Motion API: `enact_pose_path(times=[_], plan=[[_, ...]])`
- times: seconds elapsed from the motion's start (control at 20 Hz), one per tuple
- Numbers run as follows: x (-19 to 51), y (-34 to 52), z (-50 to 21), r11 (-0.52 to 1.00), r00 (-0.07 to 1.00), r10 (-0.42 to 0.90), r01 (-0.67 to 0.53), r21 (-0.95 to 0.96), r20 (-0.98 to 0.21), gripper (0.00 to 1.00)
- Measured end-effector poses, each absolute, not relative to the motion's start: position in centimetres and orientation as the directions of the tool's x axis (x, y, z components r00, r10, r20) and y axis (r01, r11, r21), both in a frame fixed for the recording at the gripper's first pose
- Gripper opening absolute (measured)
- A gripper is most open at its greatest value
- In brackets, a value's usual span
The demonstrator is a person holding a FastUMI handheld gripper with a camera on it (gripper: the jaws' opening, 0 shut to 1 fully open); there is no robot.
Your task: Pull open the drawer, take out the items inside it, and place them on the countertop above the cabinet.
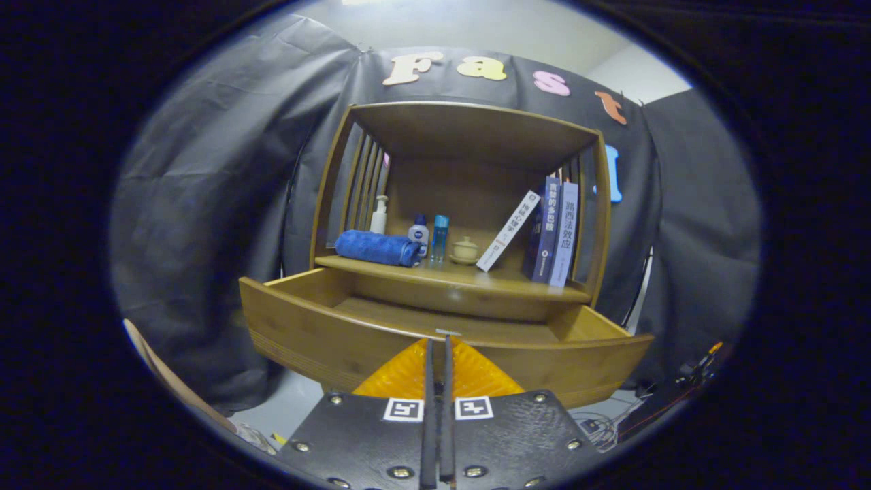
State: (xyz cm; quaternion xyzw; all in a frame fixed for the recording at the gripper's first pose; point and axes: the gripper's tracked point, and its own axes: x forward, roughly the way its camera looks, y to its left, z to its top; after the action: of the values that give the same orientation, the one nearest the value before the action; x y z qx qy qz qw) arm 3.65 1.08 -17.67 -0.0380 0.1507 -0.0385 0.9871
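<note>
My gripper has its fingers pressed together at the front edge of the drawer, with only a thin slit between them. Whether they pinch a small handle there I cannot tell, since the tips hide that spot; I judge they are closed this way to pull the drawer front out. The drawer stands pulled well out from under the counter, and the part of its floor I can see looks bare; its near part is hidden behind the drawer front, so any items may lie there.

On the counter, above the drawer, a rolled blue towel lies at one end, then a pump bottle, two small bottles and a lidded cup, with leaning books at the other end. The free patch of counter lies near the front edge, so anything I lift out must pass under the cabinet's top board.
</note>
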Motion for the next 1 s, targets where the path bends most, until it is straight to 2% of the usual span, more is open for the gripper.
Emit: enact_pose_path(times=[0.15,0.45,0.6,0.7,1.0], plan=[[4.4,0.4,-17.5,0.997,0.94,-0.079,0.068,-0.043,-0.331,0.03],[10.2,-1.3,-14.6,0.998,0.927,-0.039,0.054,0.031,-0.373,0.03],[14.0,-0.9,-15.0,1.0,0.884,0.014,-0.002,0.027,-0.467,0.43],[15.8,-1.1,-16.6,1.0,0.821,0.008,-0.005,0.007,-0.571,0.71],[17.9,-0.2,-24.2,0.998,0.519,0.052,-0.055,0.027,-0.853,0.73]])
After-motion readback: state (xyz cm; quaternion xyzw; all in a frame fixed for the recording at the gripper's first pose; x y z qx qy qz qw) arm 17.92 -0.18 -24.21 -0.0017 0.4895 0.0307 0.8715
